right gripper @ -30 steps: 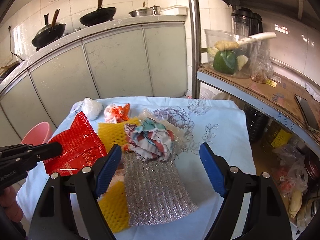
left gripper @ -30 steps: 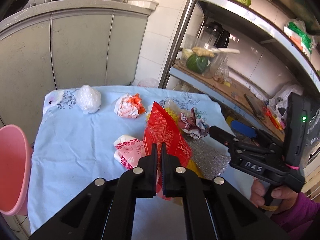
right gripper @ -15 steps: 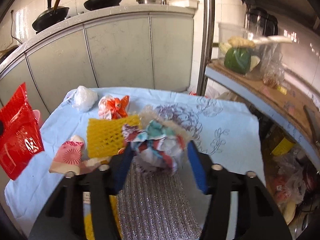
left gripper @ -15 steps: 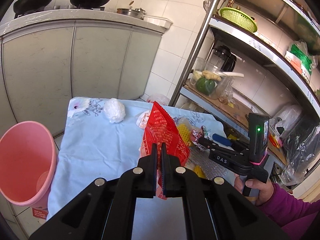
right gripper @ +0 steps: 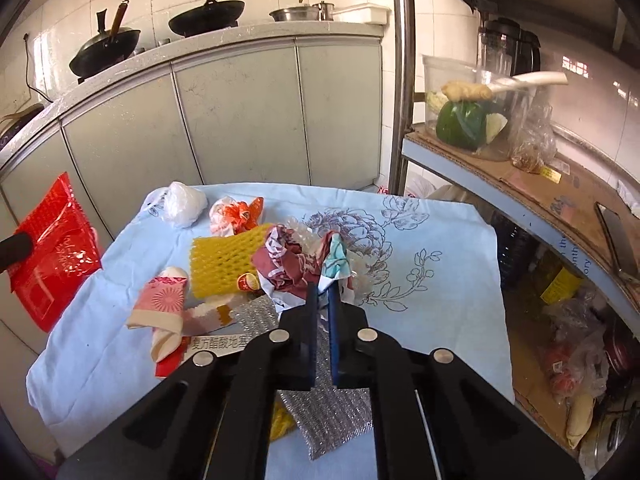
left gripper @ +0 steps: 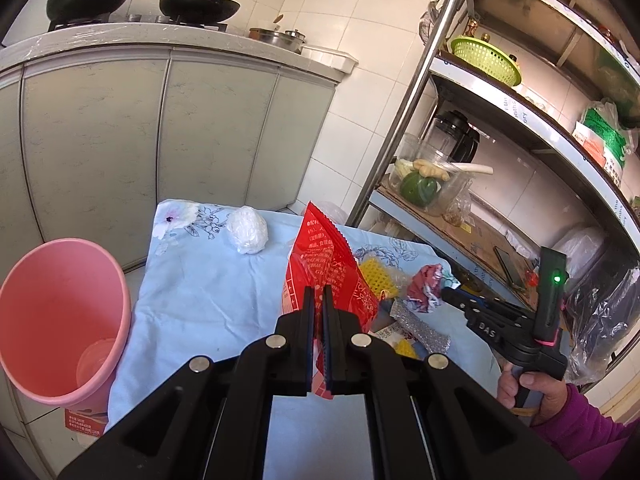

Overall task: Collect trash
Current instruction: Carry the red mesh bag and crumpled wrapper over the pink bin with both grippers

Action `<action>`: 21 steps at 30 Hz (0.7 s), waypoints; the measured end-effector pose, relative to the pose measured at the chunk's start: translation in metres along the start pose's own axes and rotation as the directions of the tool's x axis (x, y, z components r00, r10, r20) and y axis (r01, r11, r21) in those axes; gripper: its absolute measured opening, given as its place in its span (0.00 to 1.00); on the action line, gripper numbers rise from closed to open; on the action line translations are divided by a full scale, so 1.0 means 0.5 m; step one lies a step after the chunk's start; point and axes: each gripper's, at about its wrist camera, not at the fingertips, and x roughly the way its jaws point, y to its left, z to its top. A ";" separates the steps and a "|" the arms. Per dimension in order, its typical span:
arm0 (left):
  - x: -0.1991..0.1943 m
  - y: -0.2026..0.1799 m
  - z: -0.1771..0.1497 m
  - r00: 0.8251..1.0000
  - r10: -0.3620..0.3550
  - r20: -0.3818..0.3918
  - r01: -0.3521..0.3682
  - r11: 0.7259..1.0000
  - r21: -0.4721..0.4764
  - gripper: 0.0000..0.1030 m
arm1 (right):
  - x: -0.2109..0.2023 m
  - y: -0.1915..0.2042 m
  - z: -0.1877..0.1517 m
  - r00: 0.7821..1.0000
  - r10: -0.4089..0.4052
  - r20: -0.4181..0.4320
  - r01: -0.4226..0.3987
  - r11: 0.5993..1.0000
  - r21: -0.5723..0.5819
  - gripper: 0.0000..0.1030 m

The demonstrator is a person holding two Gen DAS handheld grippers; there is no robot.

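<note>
Left wrist: left gripper [left gripper: 316, 300] clamps red wrapper [left gripper: 326, 272]

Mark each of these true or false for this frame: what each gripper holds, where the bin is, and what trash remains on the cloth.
1. The left gripper is shut on the red wrapper. True.
2. The right gripper is open above the table. False: it is shut on the crumpled colourful wrapper.
3. The pink bin stands left of the table. True.
4. The red wrapper is already in the pink bin. False: the left gripper holds it over the blue cloth.
5. The white wad lies on the cloth, ungripped. True.
</note>
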 end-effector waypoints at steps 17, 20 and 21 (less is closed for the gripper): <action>-0.108 0.111 0.008 0.979 0.163 0.120 -0.151 0.983 -0.101 0.03 | -0.042 0.189 0.080 0.979 0.171 0.107 -0.150 0.973 -0.177 0.05; -0.133 0.142 0.005 0.962 0.232 0.140 -0.216 0.969 -0.123 0.03 | -0.030 0.249 0.094 0.967 0.233 0.101 -0.207 0.954 -0.216 0.05; -0.141 0.152 0.004 0.956 0.256 0.146 -0.238 0.963 -0.129 0.03 | -0.024 0.272 0.098 0.962 0.256 0.097 -0.229 0.946 -0.232 0.05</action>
